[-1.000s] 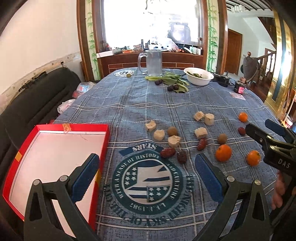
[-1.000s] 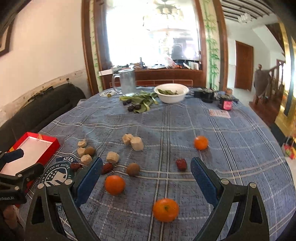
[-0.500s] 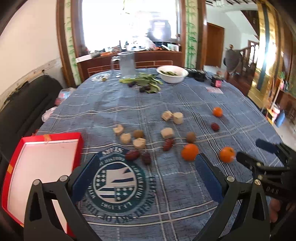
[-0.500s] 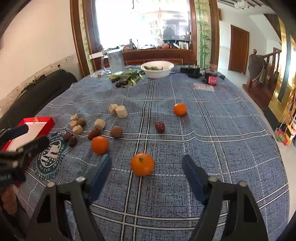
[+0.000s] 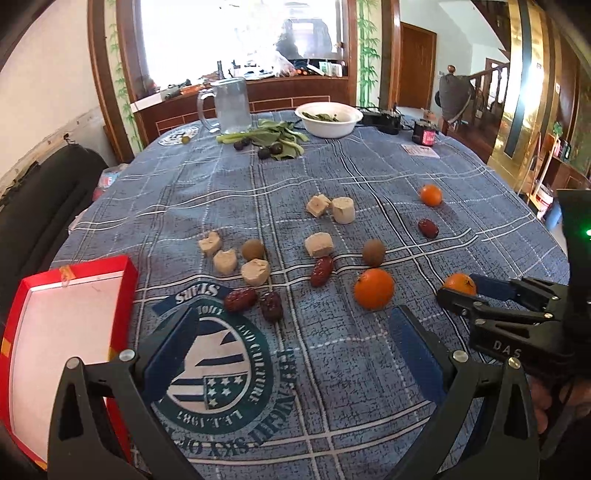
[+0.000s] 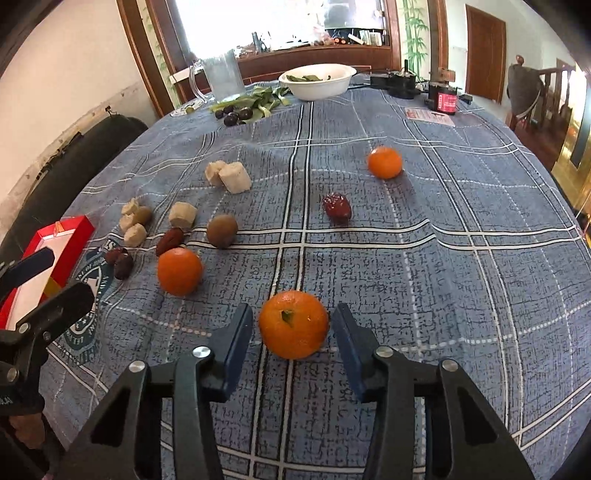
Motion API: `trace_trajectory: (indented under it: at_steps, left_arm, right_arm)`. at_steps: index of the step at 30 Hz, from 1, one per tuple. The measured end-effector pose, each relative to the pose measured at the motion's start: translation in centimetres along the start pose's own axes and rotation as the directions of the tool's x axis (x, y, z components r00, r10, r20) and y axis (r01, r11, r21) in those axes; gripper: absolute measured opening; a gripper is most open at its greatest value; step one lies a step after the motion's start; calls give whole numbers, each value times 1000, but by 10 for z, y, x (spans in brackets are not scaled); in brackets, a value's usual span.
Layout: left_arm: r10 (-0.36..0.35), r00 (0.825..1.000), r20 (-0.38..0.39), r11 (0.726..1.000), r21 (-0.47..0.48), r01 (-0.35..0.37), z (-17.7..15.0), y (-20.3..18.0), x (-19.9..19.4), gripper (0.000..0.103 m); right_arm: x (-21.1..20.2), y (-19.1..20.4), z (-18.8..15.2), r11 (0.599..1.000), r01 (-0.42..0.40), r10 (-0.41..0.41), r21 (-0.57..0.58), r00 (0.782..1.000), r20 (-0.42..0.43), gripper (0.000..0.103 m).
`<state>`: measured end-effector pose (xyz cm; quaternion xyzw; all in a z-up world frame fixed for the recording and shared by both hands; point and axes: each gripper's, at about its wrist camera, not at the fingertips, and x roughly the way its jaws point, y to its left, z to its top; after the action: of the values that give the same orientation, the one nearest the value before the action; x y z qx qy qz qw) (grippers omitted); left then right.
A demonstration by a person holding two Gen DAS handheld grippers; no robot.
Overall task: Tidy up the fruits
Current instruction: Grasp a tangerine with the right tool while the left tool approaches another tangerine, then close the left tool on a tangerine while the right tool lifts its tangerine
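- daylight pours through the blown-out window (image 5: 236, 33) at the back
- soft shadows beside the fruit, cloth evenly lit
- fisheye bends the edges, corners black
- both views sharp, slightly grainy

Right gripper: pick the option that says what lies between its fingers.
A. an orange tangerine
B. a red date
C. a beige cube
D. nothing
A: in the right wrist view the tangerine sits between the blue pads of the right gripper, whose jaws have just been closing, a gap still showing on each side.
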<state>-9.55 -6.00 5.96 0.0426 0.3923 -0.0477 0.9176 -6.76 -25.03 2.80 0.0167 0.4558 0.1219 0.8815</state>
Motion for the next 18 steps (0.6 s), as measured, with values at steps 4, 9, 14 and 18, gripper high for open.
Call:
trace_trajectory:
  at_steps: [4,9,14,18]
  left_arm:
    - [-10,1000,-20,1000,18,11,7,-6,12,103]
    - [-3,998,-57,997,73,7,15,-22,30,103]
    - [-17,995,-95,996,82,25,23,-32,49,103]
    - [-19,994,-108,995,97,29,26,-41,58,92]
  right_arm:
    - [-2,-10,2,996,-66,66,53,998,2,35]
    - [-10,-30,4,977,-129,116,172,990,84,34]
    - [-24,-39,3,964,-151,112,220,978,178,34]
    - [-21,-46,7,947,-182,136,265,974,180,34]
